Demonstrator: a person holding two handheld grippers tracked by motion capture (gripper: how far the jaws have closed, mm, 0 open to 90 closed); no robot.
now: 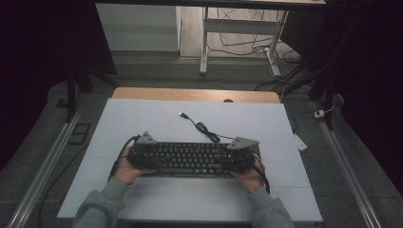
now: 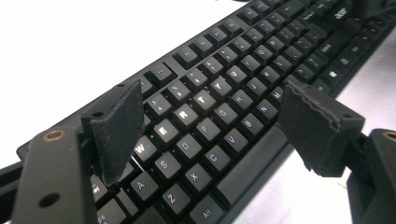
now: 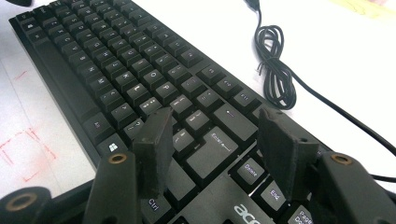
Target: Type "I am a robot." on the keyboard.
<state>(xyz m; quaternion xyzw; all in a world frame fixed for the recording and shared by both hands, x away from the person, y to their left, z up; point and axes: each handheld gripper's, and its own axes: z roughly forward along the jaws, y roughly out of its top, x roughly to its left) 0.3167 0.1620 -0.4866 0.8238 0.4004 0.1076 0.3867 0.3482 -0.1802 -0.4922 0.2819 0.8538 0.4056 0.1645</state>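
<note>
- Keyboard [image 1: 192, 159], black plastic with white-lettered keys, flat on white worktop [image 1: 157, 118].
- Left claw [image 1: 153, 160] over its left end, released, nothing between.
- Right claw [image 1: 231, 161] over its right end, released, nothing gripped.
- Black coiled cable [image 1: 206, 129] just behind.

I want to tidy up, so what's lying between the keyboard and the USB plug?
In the high view, the keyboard and USB plug are joined by the black cable's coiled bundle, lying on the white table.

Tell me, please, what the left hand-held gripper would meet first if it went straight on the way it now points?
Probably the keyboard: the left hand-held gripper, jaws open with nothing between them, points down at its letter keys around W, E and R. Depth is hard to judge.
</note>
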